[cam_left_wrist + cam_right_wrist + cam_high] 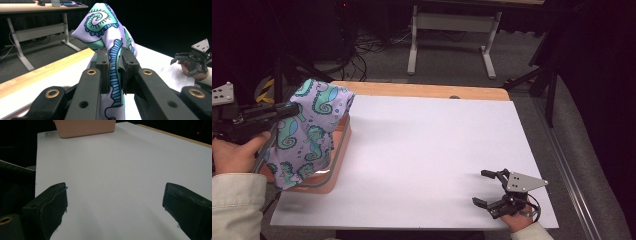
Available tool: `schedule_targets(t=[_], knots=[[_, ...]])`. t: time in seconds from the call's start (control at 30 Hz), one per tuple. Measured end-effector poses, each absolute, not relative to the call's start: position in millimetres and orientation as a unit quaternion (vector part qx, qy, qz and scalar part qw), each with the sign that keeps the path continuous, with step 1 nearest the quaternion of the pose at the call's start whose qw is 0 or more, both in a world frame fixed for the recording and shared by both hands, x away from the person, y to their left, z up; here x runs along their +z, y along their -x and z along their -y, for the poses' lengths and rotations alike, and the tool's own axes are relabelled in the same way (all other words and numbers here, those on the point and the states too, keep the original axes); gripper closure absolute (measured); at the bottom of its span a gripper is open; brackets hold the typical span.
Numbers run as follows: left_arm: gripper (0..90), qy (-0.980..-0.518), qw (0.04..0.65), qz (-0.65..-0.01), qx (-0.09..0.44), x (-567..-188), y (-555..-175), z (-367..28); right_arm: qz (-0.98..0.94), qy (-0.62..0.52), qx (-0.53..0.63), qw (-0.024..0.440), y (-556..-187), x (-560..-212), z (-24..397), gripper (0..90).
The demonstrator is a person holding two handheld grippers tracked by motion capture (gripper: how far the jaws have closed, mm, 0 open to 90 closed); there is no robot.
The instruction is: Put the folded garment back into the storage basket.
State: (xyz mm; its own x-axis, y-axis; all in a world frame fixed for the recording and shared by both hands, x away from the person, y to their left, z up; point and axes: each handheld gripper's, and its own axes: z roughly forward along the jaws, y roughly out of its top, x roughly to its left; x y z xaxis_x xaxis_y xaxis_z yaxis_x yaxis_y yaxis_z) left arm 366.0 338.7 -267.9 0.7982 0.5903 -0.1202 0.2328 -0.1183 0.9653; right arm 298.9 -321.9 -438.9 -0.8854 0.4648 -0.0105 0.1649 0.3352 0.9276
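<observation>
A lavender cloth (309,130) printed with teal seahorses hangs bunched over a salmon-pink basket (339,150) at the table's left edge. My left gripper (294,107) comes in level from the left and is shut on the cloth's upper part. In the left gripper view a fold of the cloth (100,22) is pinched between the two pads of that gripper (116,67), and the rest rises above them. My right gripper (480,187) rests near the front right of the white table sheet (427,150), open. Its jaws (115,202) stand wide apart with nothing between them, and the basket (85,127) lies far ahead.
A wooden table edge (427,90) shows beyond the white sheet. On the floor behind stand a white desk frame (452,40), loose cables (372,45) and a dark stand leg (537,75) at the right.
</observation>
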Motion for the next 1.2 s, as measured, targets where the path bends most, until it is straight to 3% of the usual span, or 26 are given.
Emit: schedule_targets(t=[1.2], knots=[[79.8, -0.739, 0.585, -0.32, 0.102, -310, -383, -344, -0.807, -0.197, 0.54, 0.134, -300, -440, 321, 6.8]])
